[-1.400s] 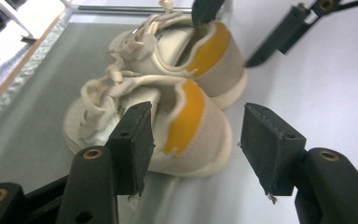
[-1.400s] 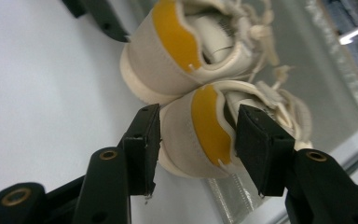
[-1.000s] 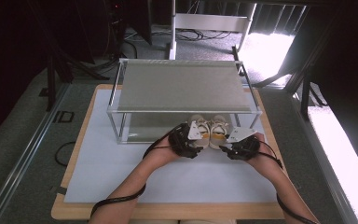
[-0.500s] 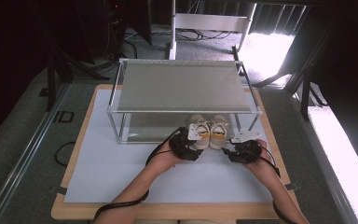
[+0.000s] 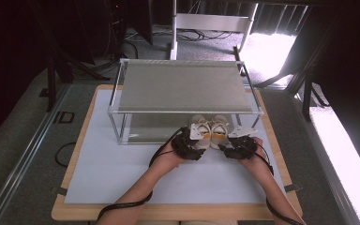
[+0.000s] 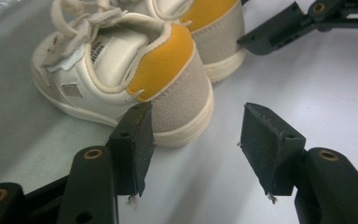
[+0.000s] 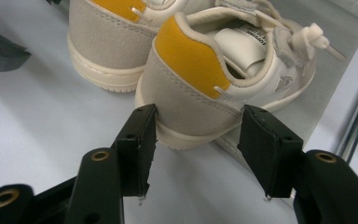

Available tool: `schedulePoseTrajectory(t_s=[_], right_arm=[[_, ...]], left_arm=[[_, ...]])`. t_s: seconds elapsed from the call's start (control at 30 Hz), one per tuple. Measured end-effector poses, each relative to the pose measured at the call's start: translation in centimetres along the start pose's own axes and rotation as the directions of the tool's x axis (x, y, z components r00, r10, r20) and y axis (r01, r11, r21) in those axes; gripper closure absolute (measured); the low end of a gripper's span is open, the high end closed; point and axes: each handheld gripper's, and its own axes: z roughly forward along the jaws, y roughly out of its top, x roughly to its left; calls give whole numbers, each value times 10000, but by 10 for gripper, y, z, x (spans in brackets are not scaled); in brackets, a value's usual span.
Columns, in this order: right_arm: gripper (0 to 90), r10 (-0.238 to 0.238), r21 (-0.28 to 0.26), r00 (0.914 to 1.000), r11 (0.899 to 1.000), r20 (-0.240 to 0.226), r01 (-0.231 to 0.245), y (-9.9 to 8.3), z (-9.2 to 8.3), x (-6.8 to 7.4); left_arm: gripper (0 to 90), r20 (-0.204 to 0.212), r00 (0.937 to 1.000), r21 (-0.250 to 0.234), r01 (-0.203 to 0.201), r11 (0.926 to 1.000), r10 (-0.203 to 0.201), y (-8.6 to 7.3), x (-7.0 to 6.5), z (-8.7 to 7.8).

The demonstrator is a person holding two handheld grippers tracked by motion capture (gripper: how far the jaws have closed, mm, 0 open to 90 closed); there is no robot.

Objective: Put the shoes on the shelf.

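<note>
A: Where are the little shoes?

B: Two small cream shoes with yellow heels sit side by side on the white mat (image 5: 122,173) on the table (image 5: 70,213). Their toes are under the front edge of the metal rack (image 5: 183,89). The left shoe (image 5: 198,131) is next to the right shoe (image 5: 219,132), and they are close together.

A: What is the left hand-held gripper (image 5: 187,144) doing?

B: It sits just behind the left shoe (image 6: 121,70). Its jaws are apart. One jaw is by the heel, the other is off to the side. It is not squeezing.

A: And the right hand-held gripper (image 5: 236,146)?

B: Its jaws have just been opening. The heel of the right shoe (image 7: 214,79) is between them, but they are not pinching it.
</note>
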Motion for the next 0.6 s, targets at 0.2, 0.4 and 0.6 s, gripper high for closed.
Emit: schedulePoseTrajectory(t_s=[0.2, 0.4, 0.6], right_arm=[[401, 304, 23, 9994, 9995, -148, -304, 0, 3, -3], [397, 226, 77, 9996, 9997, -177, -224, 3, 4, -2], [406, 202, -143, 9994, 9997, -285, -206, 3, 6, -2]], left_arm=[[399, -460, 9989, -40, 62, 10000, -64, -4, -2, 0], [390, -341, 9981, 60, 521, 9986, -519, -3, 8, 5], [490, -280, 9979, -133, 588, 9982, -591, 1, 18, 6]])
